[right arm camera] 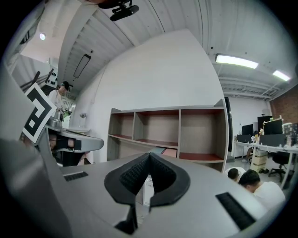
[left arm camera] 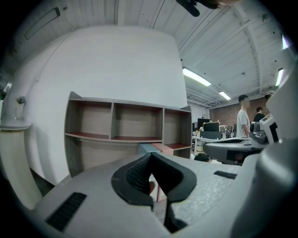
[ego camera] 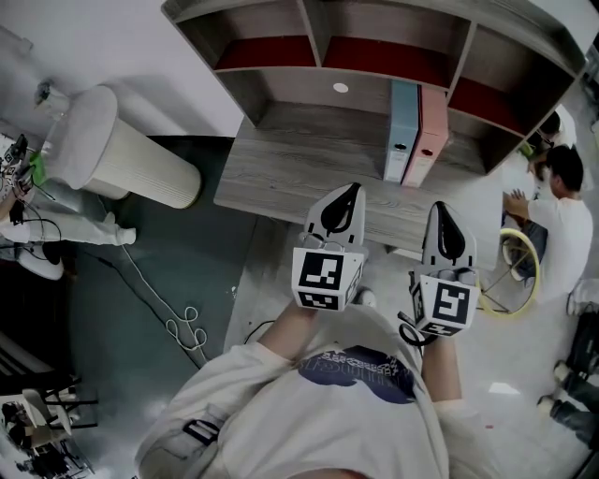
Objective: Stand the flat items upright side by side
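The wood-grain desk fills the upper middle of the head view, and a shelf unit with three open compartments on red boards stands on its back edge. At the left of the frame, a white ribbed cylinder lies tilted over the dark floor, just beside the desk's left end. At the right edge, another person in a white shirt sits low on the pale floor, next to a yellow hoop.

I hold both tongs in the lower middle of the frame, over the near edge of the desk. My left gripper is closed, its dark pads pressed tip to tip with nothing between them. My right gripper, just to its right, is closed and empty in the same way. Neither touches anything on the desk.

The two flat items are ring binders. The light blue binder and the pink binder stand upright on the desk, right of centre in the frame, under the shelf unit. They stand side against side with the blue one on the left, and both lie beyond my tongs, apart from them.

A white cable loops over the dark floor at lower left.
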{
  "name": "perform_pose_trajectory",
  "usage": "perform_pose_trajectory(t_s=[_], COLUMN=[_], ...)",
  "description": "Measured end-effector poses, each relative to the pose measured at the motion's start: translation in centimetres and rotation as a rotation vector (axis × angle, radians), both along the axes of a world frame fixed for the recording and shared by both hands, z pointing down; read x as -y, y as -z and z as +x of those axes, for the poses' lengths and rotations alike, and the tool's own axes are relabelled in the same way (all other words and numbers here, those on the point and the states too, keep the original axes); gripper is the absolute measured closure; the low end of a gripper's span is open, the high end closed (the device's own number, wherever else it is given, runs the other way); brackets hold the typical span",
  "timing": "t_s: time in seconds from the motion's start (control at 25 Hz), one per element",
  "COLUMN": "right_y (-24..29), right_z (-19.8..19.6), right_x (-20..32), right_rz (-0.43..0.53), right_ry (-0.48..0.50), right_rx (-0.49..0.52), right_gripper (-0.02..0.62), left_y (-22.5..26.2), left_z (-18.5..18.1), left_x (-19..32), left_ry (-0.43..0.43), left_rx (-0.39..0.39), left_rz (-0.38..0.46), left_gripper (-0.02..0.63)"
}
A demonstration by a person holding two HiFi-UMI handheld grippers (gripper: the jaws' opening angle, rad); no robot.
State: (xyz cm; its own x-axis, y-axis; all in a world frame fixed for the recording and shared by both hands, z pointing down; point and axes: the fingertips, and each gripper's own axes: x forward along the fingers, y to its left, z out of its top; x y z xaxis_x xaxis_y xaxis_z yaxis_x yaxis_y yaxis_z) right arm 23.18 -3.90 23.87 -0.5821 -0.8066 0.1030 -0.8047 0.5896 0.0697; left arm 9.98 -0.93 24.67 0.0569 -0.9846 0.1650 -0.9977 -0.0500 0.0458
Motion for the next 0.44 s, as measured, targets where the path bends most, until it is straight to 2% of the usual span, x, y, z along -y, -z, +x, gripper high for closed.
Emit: perform_pose_trajectory(t_s=[0.44], right_y=[0.26], right_z=[-0.38], right_x=[0.28], right_rz=[0.011], right_ry=[0.004], right_rx=[-0.012], right_gripper=[0.596], left_y=[0.33], left_z=[-0.18], left_x=[0.46], left_ry=[0.002], left_rx=[0.015], left_rz=[-0.003], left_gripper=[0.600])
